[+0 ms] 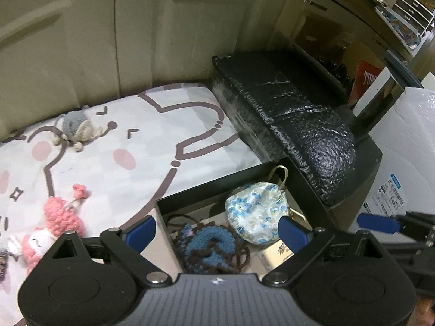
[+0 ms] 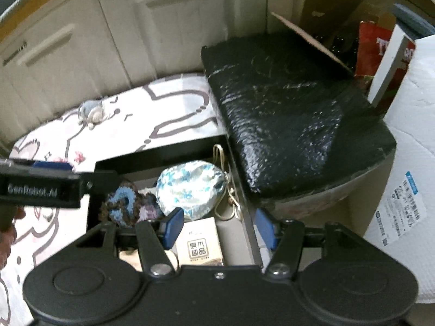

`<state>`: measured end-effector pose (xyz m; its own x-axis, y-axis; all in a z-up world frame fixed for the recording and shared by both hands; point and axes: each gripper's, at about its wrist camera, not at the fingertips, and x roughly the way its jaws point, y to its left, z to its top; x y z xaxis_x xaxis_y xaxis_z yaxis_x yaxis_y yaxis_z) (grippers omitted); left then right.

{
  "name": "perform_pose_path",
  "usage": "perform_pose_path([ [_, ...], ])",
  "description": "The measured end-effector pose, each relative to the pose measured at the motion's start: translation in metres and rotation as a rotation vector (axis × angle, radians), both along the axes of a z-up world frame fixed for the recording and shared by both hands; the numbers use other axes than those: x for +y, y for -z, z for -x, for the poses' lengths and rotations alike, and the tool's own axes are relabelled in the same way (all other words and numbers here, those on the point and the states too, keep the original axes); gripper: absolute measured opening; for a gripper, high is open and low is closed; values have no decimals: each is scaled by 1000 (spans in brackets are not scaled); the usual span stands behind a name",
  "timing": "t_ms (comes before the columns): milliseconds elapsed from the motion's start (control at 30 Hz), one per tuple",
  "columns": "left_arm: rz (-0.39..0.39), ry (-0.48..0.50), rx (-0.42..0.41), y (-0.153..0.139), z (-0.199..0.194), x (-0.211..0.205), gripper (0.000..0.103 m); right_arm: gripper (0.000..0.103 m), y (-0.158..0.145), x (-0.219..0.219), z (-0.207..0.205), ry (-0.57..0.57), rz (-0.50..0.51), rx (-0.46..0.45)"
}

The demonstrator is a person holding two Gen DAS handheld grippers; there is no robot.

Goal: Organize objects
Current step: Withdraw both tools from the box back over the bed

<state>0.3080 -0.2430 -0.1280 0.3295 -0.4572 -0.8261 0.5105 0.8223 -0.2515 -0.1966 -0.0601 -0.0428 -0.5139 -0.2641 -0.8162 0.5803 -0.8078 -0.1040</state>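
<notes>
An open black box [image 1: 214,187] [image 2: 163,153] stands on a patterned cloth. It holds a blue crochet piece [image 1: 210,247] [image 2: 122,201], a floral drawstring pouch [image 1: 255,209] [image 2: 190,187] and a small tan box [image 2: 198,241]. My left gripper [image 1: 217,232] is open and empty above the box's near left corner. My right gripper [image 2: 217,228] is open and empty above the box's right wall. A pink crochet toy [image 1: 59,222] and a grey crochet toy [image 1: 76,127] [image 2: 92,112] lie on the cloth.
The box's black foam-lined lid [image 1: 296,125] [image 2: 285,114] lies to the right. A white carton [image 1: 402,163] [image 2: 405,163] stands at the far right. Cabinet doors [image 1: 108,32] close off the back. The cloth [image 1: 141,157] covers the left side.
</notes>
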Motion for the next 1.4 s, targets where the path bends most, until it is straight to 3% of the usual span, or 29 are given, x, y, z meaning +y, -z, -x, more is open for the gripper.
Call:
perform_pose_path([
  [700, -71, -75, -68, -27, 30, 37, 96, 62, -32, 9, -26, -49, 53, 87],
  [900, -80, -99, -84, -31, 36, 49, 96, 72, -35, 8, -35, -74, 50, 114],
  [1100, -81, -130, -101, -35, 40, 59, 98, 95, -38, 9, -41, -81, 39, 174],
  [1400, -78, -177, -126, -36, 41, 69, 103, 103, -39, 13, -45, -122, 45, 211],
])
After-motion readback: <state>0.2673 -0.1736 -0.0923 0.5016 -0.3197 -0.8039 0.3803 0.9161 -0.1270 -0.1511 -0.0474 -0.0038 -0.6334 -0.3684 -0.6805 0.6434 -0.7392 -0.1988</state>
